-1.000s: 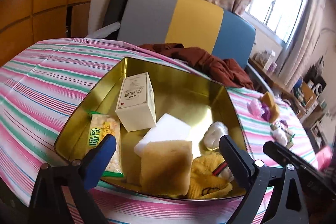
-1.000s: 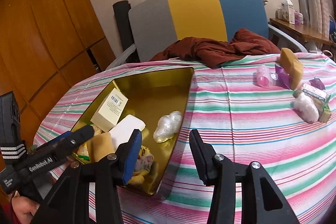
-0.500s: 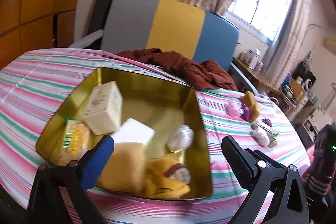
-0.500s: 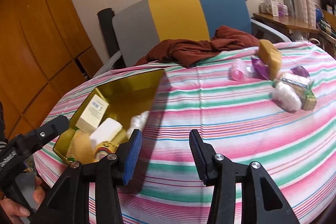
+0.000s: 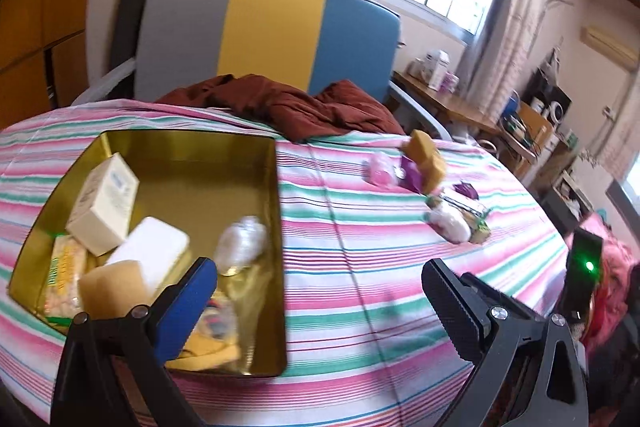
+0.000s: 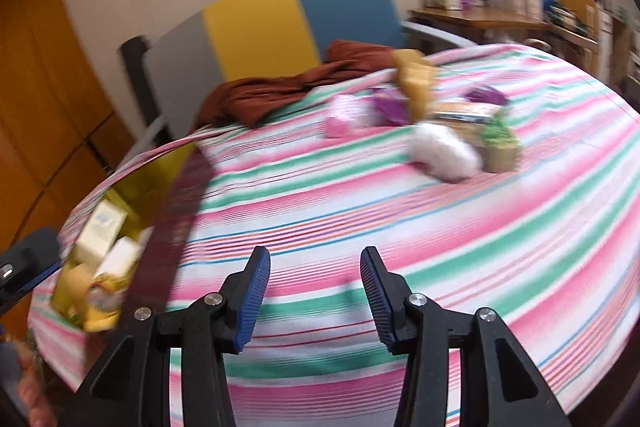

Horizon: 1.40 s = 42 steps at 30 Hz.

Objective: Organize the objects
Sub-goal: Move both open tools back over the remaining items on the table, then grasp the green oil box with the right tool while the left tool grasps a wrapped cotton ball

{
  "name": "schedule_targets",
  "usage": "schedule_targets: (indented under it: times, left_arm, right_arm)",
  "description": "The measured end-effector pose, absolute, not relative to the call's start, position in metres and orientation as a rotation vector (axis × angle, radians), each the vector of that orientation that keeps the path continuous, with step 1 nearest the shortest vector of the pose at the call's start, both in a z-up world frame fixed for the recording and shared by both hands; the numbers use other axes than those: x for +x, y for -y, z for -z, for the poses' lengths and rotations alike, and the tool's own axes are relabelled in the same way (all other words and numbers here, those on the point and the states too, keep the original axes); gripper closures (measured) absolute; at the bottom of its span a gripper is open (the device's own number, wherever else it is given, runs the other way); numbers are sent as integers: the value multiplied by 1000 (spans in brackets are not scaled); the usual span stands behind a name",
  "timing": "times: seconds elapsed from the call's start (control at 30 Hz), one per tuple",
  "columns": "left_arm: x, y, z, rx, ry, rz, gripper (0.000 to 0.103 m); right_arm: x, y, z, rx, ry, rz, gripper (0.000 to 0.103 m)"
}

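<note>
While both grippers hover level above the striped tablecloth (image 6: 440,211) — jaws spread, empty — the gold tin (image 5: 276,227) sits left.

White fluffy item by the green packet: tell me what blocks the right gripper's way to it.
Nothing visible does. Only bare striped tablecloth lies between the open right gripper and the white fluffy item; the green packet sits beside it, not in front.

No text can be read here. The cream box (image 5: 105,203) in the gold tin (image 5: 276,219) at the left carries a faint bluish print, and the yellow packet (image 5: 64,267) near it has green marks, but both are too blurred to make out.
</note>
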<state>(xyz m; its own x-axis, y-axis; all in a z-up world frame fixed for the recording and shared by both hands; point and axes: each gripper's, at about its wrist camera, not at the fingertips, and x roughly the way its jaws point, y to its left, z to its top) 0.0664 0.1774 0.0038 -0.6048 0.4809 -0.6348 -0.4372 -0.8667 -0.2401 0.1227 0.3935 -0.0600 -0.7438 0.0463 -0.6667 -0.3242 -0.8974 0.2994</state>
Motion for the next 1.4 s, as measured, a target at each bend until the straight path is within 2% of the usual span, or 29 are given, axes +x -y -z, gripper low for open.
schedule_targets:
  times: [0.27, 0.4, 0.73, 0.87, 1.0, 1.3, 1.4]
  left_arm:
    - [64, -220, 10, -1063, 28, -2357, 0]
    - [66, -237, 15, -1083, 1, -2330, 0]
    - [63, -262, 23, -1099, -80, -2308, 0]
    - [57, -268, 27, -1127, -78, -2299, 0]
    - [51, -285, 29, -1150, -73, -2272, 0]
    - [31, -343, 47, -1218, -54, -2208, 0]
    - [20, -367, 56, -1243, -45, -2205, 0]
  right_arm:
    - [133, -474, 72, -953, -641, -2538, 56]
    - [128, -508, 72, -936, -605, -2500, 56]
    - [94, -553, 79, -977, -595, -2471, 56]
    - [74, -558, 87, -1044, -527, -2477, 62]
    - [65, -563, 97, -1090, -552, -2471, 66]
    - [112, -575, 90, -993, -503, -2401, 69]
    - [123, -585, 95, -948, -565, -2392, 69]
